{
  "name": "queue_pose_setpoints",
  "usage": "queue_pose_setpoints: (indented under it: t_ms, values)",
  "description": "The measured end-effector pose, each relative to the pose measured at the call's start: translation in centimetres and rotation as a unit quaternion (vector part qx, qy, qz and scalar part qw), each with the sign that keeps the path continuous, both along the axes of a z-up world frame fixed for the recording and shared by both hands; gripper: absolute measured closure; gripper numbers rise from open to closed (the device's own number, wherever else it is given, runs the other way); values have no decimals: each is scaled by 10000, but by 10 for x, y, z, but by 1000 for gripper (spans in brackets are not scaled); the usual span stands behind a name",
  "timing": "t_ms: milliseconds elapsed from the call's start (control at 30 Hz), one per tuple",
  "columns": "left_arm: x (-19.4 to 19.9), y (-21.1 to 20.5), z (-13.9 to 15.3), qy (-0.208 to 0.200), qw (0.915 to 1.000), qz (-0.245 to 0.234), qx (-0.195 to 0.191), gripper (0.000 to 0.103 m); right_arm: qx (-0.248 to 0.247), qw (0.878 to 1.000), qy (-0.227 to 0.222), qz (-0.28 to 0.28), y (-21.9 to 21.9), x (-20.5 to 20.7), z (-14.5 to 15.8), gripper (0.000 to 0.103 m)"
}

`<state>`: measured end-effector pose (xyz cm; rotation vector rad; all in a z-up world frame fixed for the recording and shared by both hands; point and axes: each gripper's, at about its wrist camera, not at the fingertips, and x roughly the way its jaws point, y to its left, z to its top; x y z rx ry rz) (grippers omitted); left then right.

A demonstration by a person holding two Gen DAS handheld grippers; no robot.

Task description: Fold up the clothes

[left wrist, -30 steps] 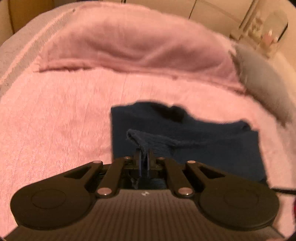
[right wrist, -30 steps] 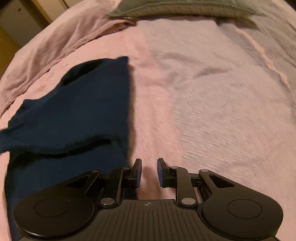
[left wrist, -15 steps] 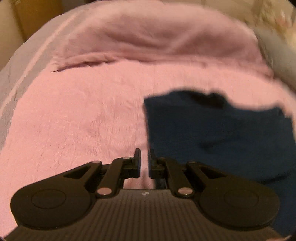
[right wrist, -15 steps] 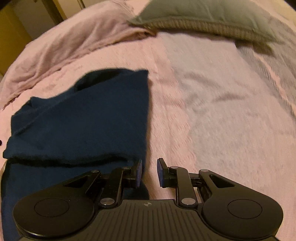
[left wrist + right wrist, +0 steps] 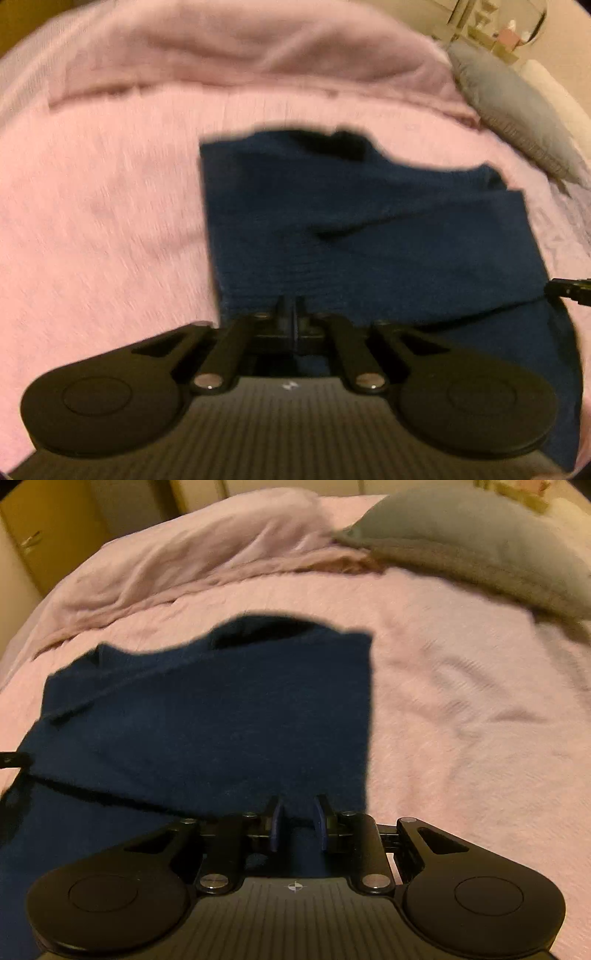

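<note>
The navy sweater (image 5: 221,720) lies part-folded on the pink bedspread (image 5: 461,720) — left gripper (image 5: 294,308) nearly closed, empty, right gripper (image 5: 298,812) narrowly parted — a shallow pinch could drag layers askew.

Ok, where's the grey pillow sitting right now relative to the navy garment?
The grey pillow lies at the far right of the pink bedspread, beyond the navy garment and apart from it, next to the bunched pink blanket; both wrist views show it upper right.

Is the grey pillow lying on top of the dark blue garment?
No, the grey pillow lies at the far edge of the bed, apart from the dark blue garment.
</note>
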<state>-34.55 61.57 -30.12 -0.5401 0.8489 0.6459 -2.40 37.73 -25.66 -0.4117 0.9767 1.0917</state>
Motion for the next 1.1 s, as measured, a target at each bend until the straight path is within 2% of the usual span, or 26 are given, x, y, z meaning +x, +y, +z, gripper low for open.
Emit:
queue_pose_setpoints:
  t_ms: [67,133,167,267,300,333,400,467,567,633,733,767,833,933,967,1067,1100]
  values:
    - [11,-3,12,-263,9994,-237,57,95,199,9997,-79,-122,2,-7,13,82]
    - [26,-7,6,-266,9978,-578,182,88,107,9997,15,-226,0,-13,4,82]
    - [31,-9,-2,-126,9968,-721,312,87,61,9996,62,-278,0,-15,0,82]
    - [10,3,-28,5,9983,-577,56,91,-77,9988,203,-433,-3,-23,-13,82]
    - [3,7,-36,44,9986,-522,-38,96,-123,9984,250,-485,-4,-26,-17,82]
    - [-5,14,-31,-78,9991,-362,-185,98,-169,9980,297,-537,-5,-29,-21,81]
    - [-12,24,-14,-347,9989,-207,-232,98,-249,9981,160,-538,-4,-32,-16,81]
    - [-3,30,2,-556,9981,-272,-25,94,-82,9991,-53,-407,4,-32,-4,81]
    - [25,35,1,-660,9954,-660,219,91,300,9994,-144,-129,31,-22,0,81]
    - [41,35,-22,-299,9950,-860,408,85,483,9987,-171,55,51,-12,-4,81]
    - [39,48,-45,-279,9983,-464,231,84,234,9993,-180,228,67,12,-37,82]
    - [31,44,-37,-409,9984,-290,274,85,282,9993,-118,235,65,18,-39,82]
    - [11,35,-17,-699,9968,67,383,88,454,9987,-157,145,47,20,-22,81]
    - [6,7,-11,-686,9947,-208,732,82,805,9965,-132,167,17,13,1,81]
    - [4,-3,-9,-675,9936,-309,850,82,862,9960,-70,242,9,11,1,81]
    - [6,-20,-46,-92,9930,-438,1089,81,504,9976,-141,460,2,5,-30,81]
    - [2,-27,-39,-107,9924,-396,1158,81,496,9973,-171,505,-2,3,-38,81]
